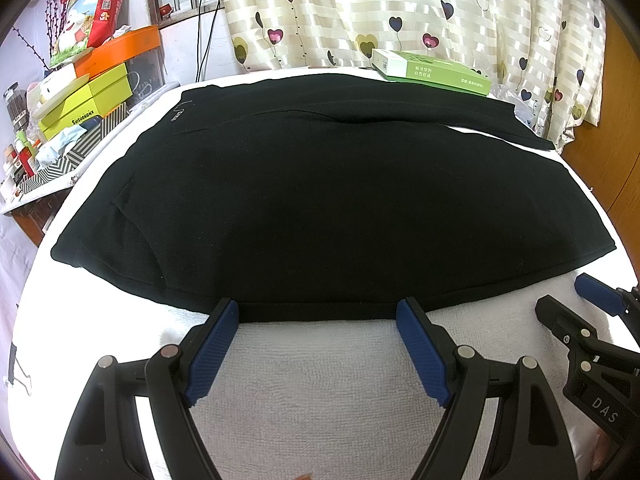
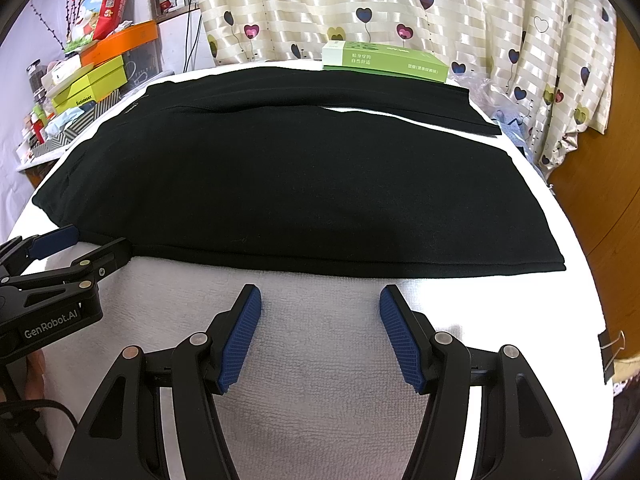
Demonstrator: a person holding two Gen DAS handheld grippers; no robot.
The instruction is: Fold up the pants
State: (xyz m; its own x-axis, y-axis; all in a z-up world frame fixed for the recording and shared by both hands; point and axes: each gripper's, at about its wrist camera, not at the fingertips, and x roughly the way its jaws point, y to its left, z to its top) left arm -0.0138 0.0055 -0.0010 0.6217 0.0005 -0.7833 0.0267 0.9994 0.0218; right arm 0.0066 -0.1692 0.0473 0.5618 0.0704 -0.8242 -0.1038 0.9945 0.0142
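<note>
Black pants (image 1: 320, 200) lie flat on a white towel (image 1: 320, 380), waist at the left, legs running right. In the right wrist view the pants (image 2: 300, 184) show two legs split at the far right. My left gripper (image 1: 318, 312) is open, its fingertips at the near hem edge, touching the cloth's border. My right gripper (image 2: 320, 300) is open and empty over the towel (image 2: 320, 360), a short way before the near edge of the pants. The right gripper also shows in the left wrist view (image 1: 580, 304), and the left gripper in the right wrist view (image 2: 80, 244).
A green box (image 1: 432, 72) lies at the table's far edge against a heart-print curtain (image 1: 400, 8). Stacked boxes and clutter (image 1: 80, 92) stand on a shelf at the left. A binder clip (image 2: 610, 350) holds the towel at the right edge.
</note>
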